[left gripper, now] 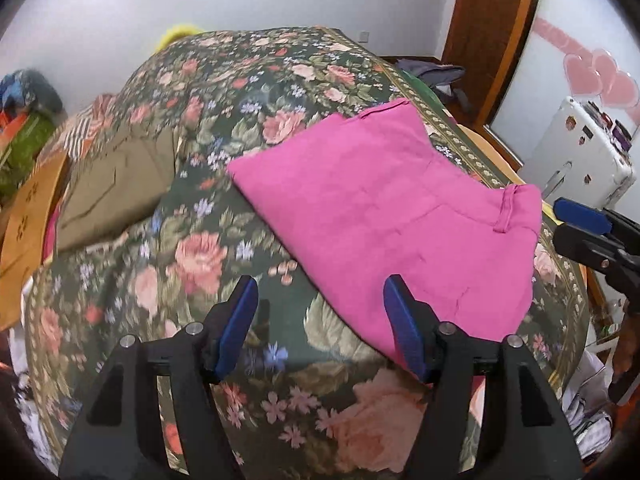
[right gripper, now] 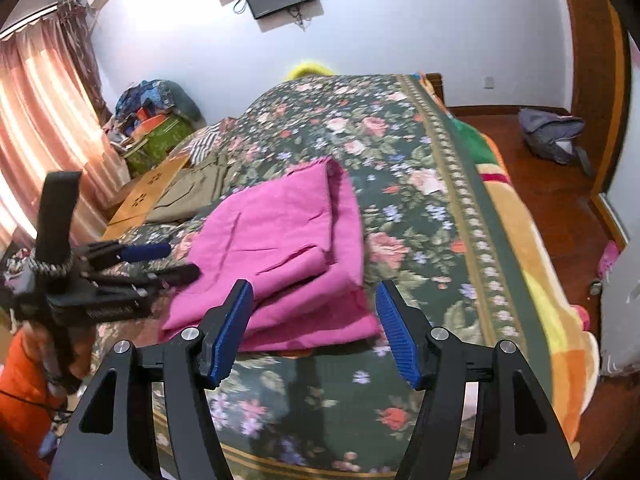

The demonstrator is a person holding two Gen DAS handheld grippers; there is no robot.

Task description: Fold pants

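Pink pants (left gripper: 384, 216) lie folded in a compact stack on the floral bedspread (left gripper: 224, 128), waistband and belt loop toward the right edge. They also show in the right wrist view (right gripper: 280, 248), layers stacked. My left gripper (left gripper: 320, 300) is open and empty, hovering at the pants' near left edge; it also shows from the side in the right wrist view (right gripper: 168, 260). My right gripper (right gripper: 314, 304) is open and empty just in front of the pants' near edge; its fingers show at the right edge of the left wrist view (left gripper: 580, 216).
Khaki folded clothing (left gripper: 116, 184) and a cardboard box (left gripper: 28, 220) lie on the bed's left side. A white suitcase (left gripper: 576, 160) stands right of the bed. A grey bag (right gripper: 552, 136) lies on the wooden floor. Curtains (right gripper: 36, 120) hang at left.
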